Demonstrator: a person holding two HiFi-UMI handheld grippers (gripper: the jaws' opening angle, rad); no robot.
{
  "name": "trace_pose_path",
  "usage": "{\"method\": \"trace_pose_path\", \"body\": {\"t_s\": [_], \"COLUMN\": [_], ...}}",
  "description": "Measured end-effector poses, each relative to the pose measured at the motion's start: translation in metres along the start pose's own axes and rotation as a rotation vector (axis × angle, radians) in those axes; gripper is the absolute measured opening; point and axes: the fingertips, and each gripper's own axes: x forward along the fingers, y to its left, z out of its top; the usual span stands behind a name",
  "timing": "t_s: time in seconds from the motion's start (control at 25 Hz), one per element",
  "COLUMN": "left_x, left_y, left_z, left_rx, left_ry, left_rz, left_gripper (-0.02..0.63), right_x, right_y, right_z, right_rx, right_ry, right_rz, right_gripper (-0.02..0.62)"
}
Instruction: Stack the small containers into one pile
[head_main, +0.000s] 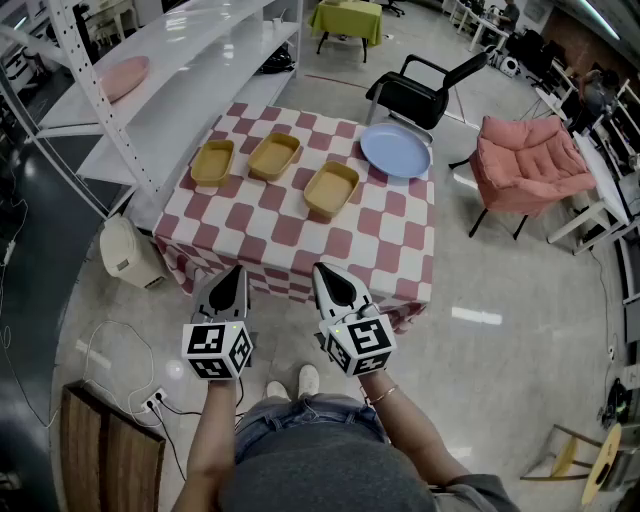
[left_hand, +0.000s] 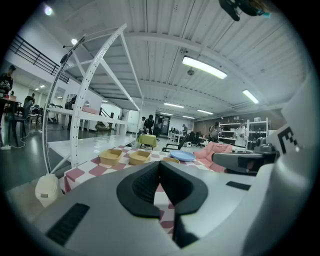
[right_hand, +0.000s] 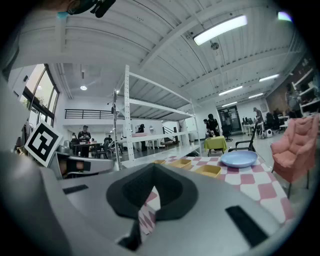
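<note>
Three shallow, rounded-rectangular yellow tubs stand apart and unstacked on the far half of the table: left container (head_main: 212, 162) and middle container (head_main: 274, 156) side by side, right container (head_main: 331, 189) slightly nearer the person. Beside them lies a smooth, round, pale-blue plate (head_main: 396, 150). All rest on a pink-and-white checked tablecloth (head_main: 300, 240). At the table's near edge, the left gripper (head_main: 236, 270) and right gripper (head_main: 324, 271) are held roughly level, each with its ribbed black jaws together and nothing between them. White perforated-steel shelving (head_main: 180, 50) flanks the table.
</note>
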Motion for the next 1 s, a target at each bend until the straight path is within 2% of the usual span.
{"method": "trace_pose_path", "body": {"t_s": [0.52,1.0], "left_x": [0.014,0.026], "left_y": [-0.009,0.002], "left_z": [-0.012,0.001], "left_rx": [-0.047,0.001], "left_ry": [0.008,-0.009], "left_rz": [0.017,0.088], "left_gripper": [0.017,0.017], "right_x": [0.006,0.023], "right_y": [-0.019,-0.034], "right_z": [-0.009,-0.002], "right_rx": [0.078,0.108], "right_ry": [0.026,0.031], "right_rz": [0.050,0.081], "right_gripper": [0.009,0.009]}}
